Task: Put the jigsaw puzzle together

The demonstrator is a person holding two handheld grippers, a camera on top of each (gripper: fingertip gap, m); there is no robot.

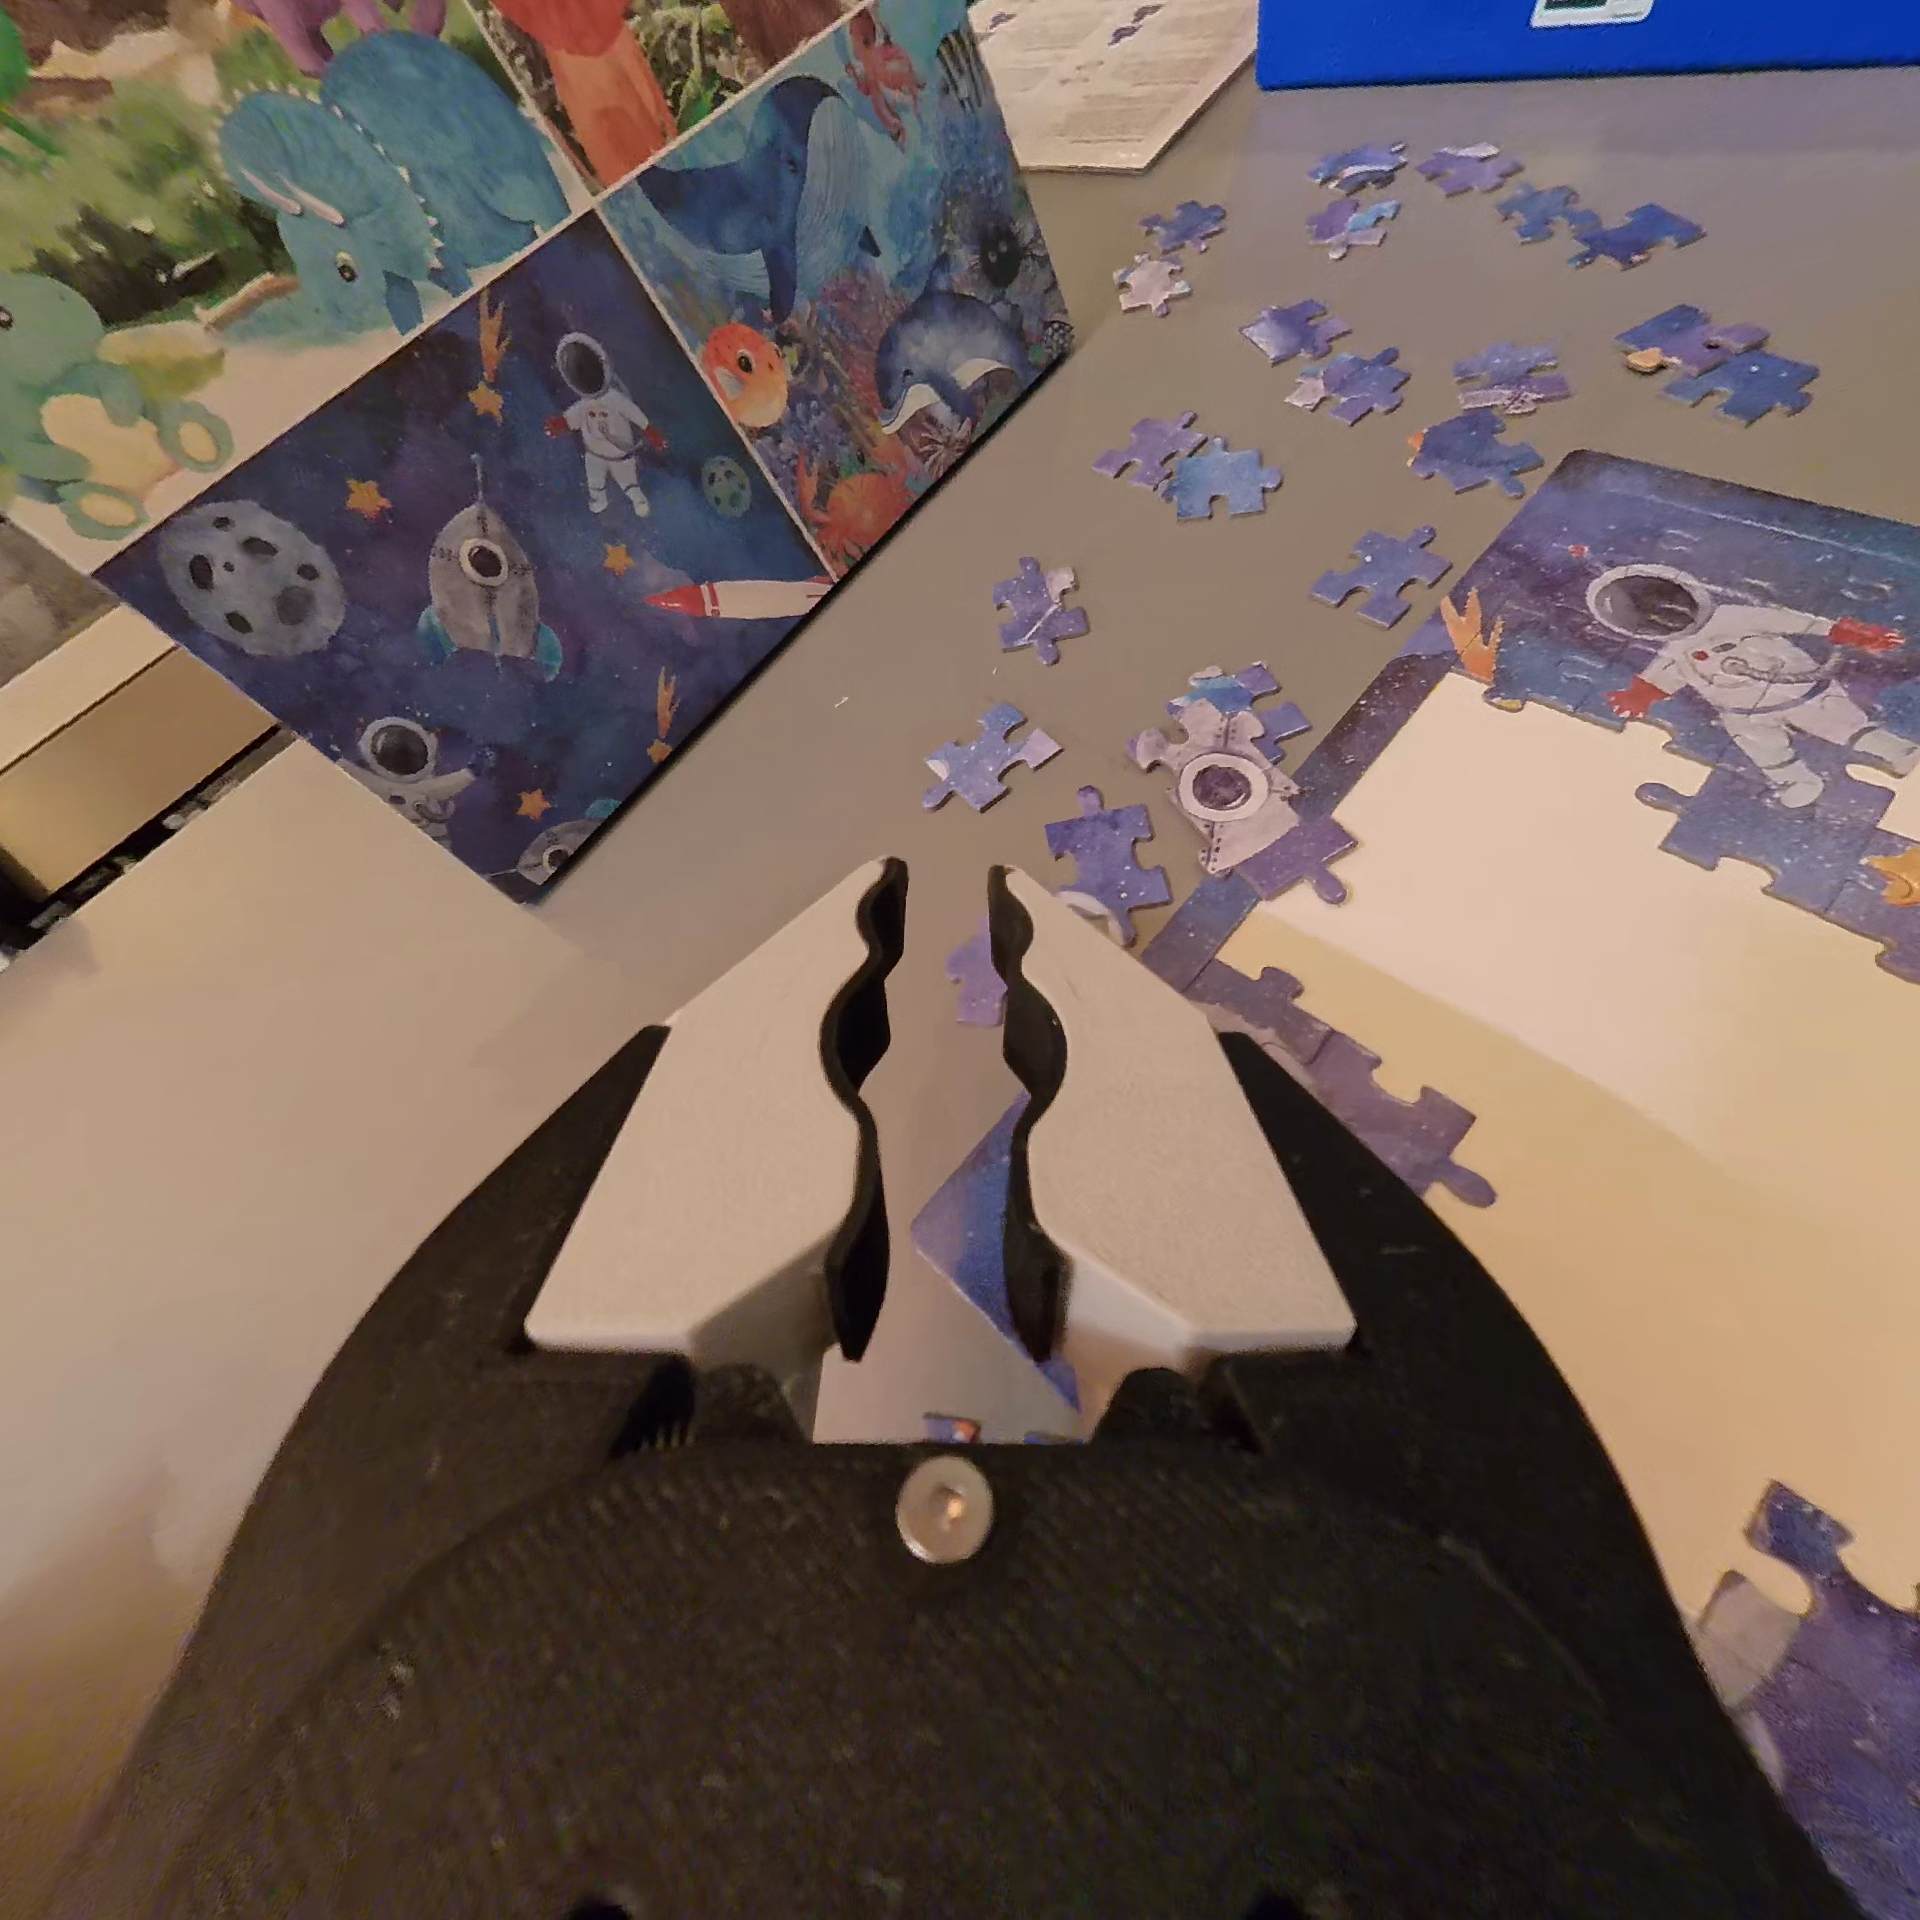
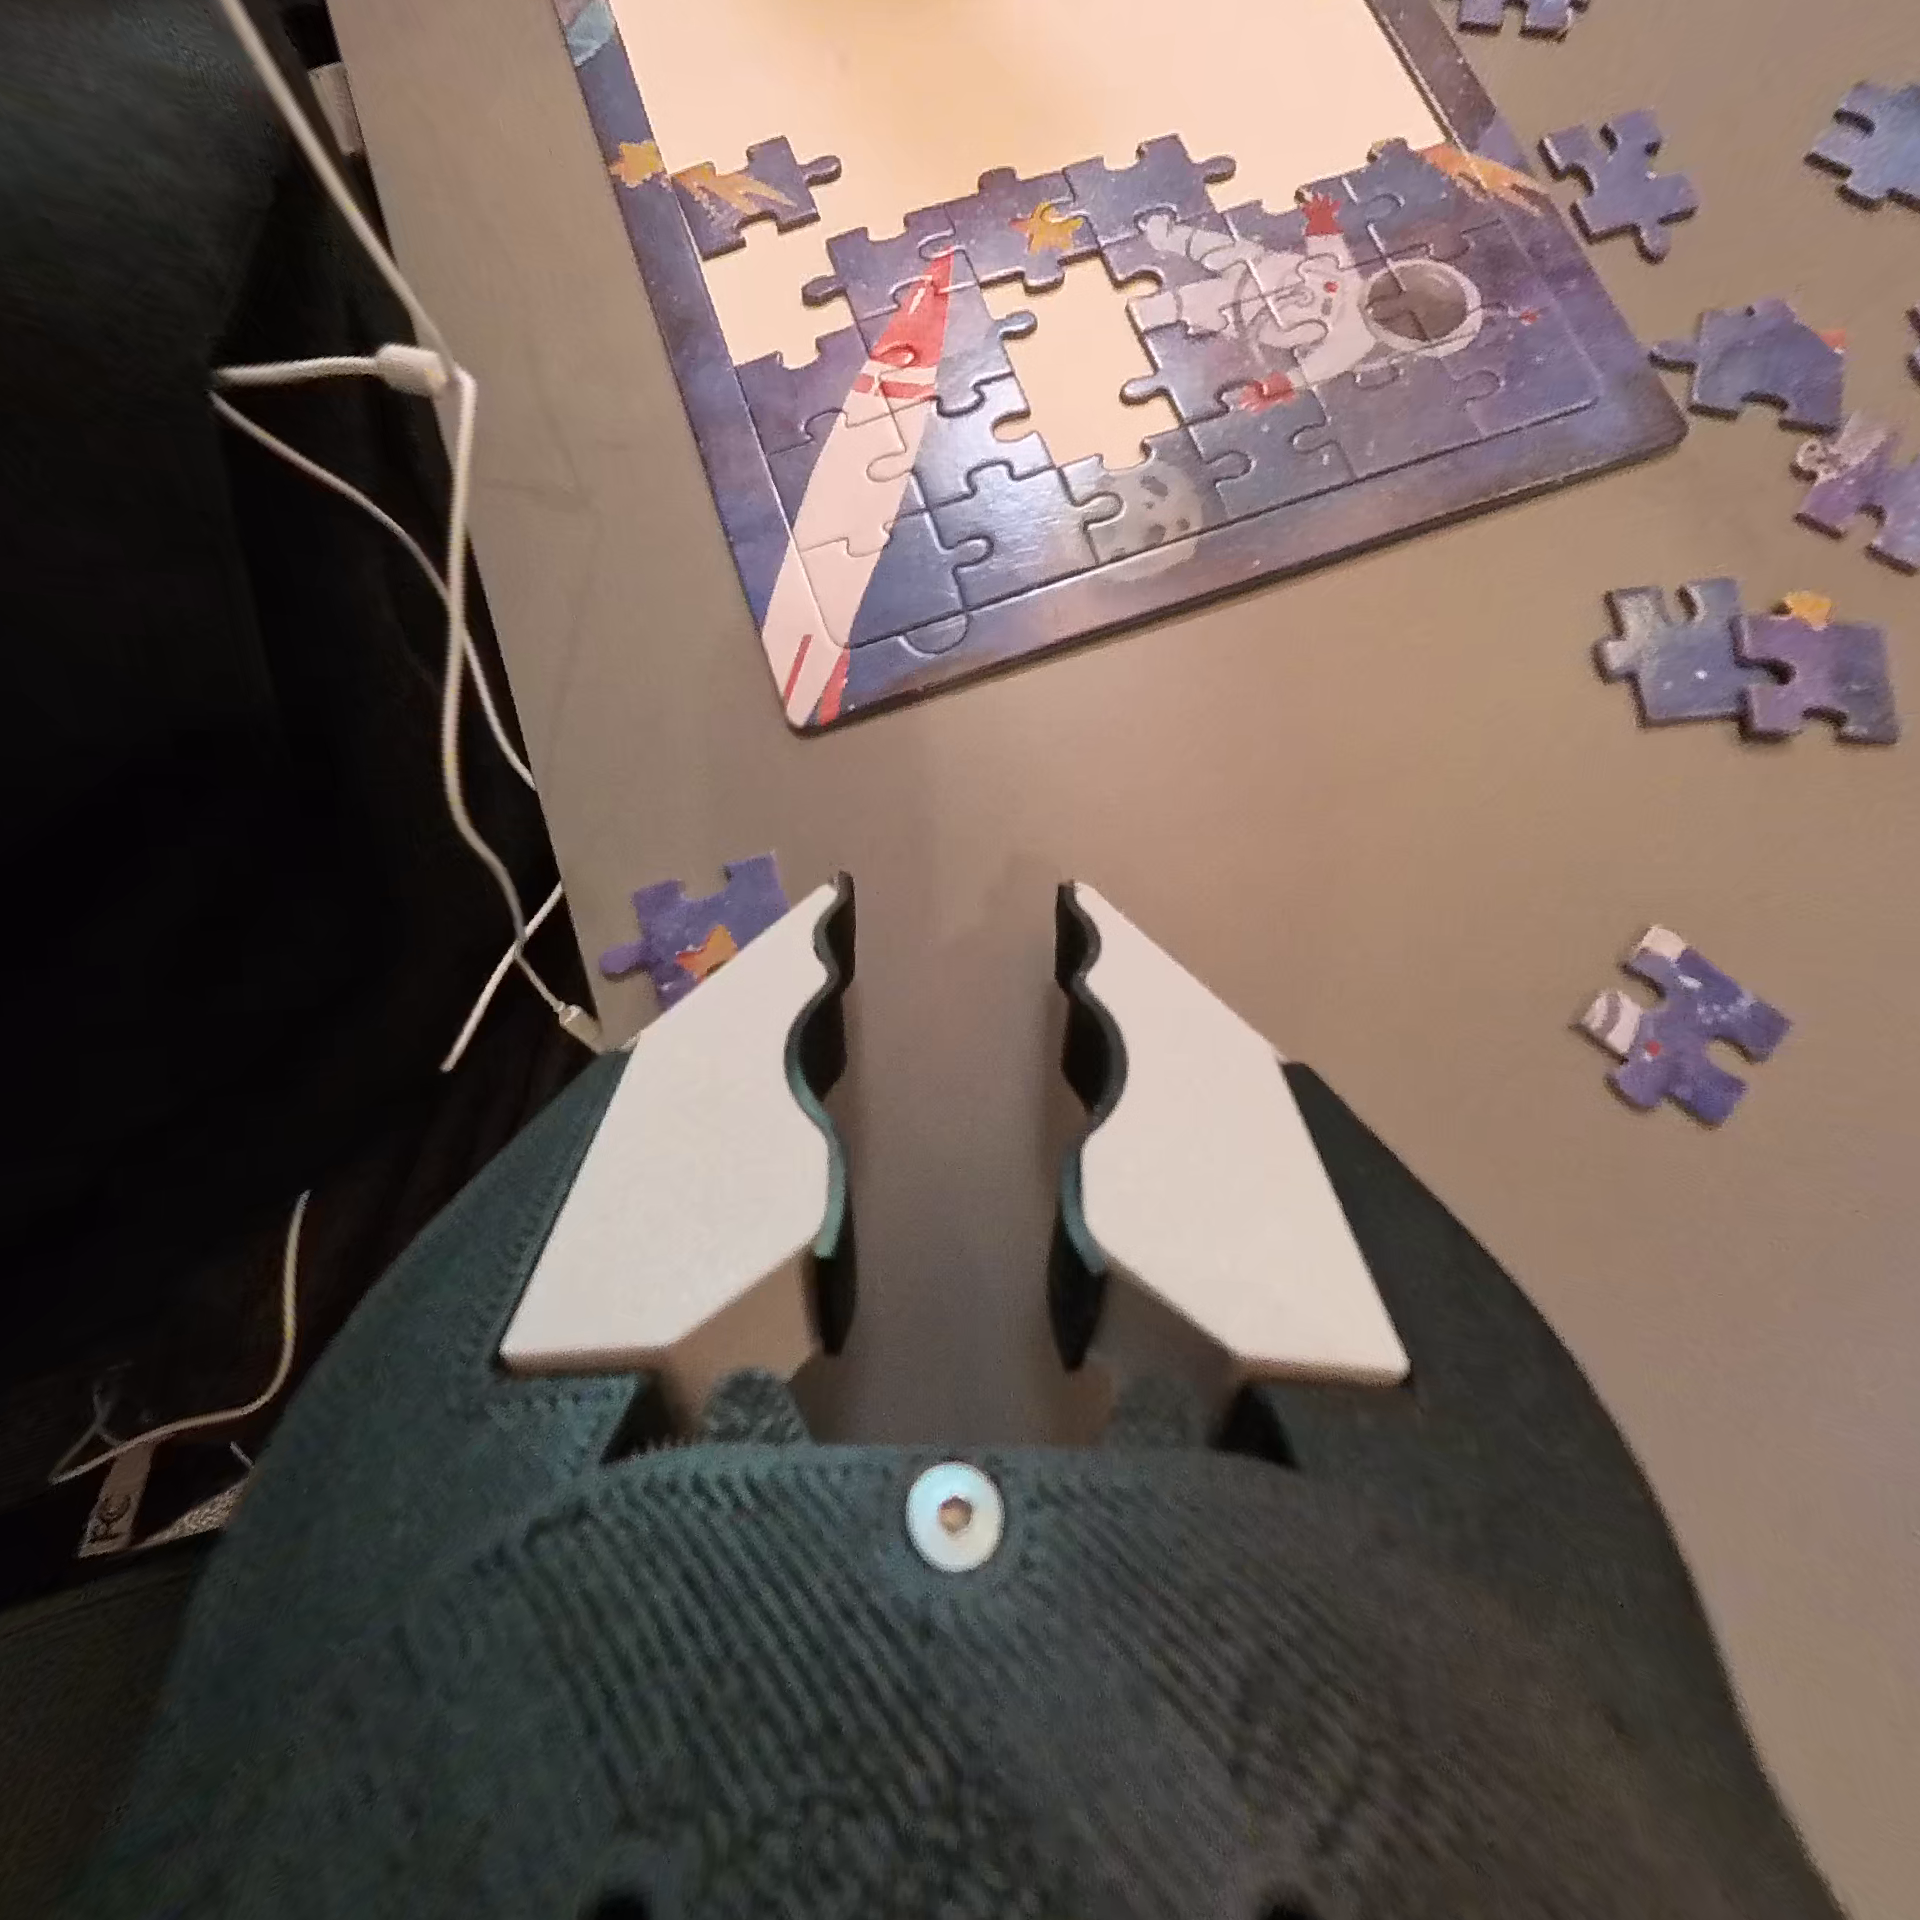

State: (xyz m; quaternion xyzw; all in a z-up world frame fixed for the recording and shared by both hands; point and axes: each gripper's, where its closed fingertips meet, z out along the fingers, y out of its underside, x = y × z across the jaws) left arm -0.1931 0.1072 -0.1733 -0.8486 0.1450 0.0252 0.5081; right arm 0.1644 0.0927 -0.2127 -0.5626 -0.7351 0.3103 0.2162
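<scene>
My left gripper hovers over the grey table just left of the puzzle board's near corner. Its jaws stand a little apart and I see table between the pads. A purple puzzle piece lies below its right finger. A blue cornered sheet shows through the gap lower down, under the fingers. My right gripper is open and empty over bare table, short of the partly filled puzzle board. A purple piece with an orange star lies beside its left finger.
Several loose purple pieces lie scattered beyond the left gripper and to the right of the board. A picture box stands at the left. A blue box is at the back. White cables hang off the table's left edge. Spacing between my two grippers at the tips: around 35 cm. To reach the purple puzzle piece in a straight line is about 5 cm for my left fingers, about 35 cm for my right.
</scene>
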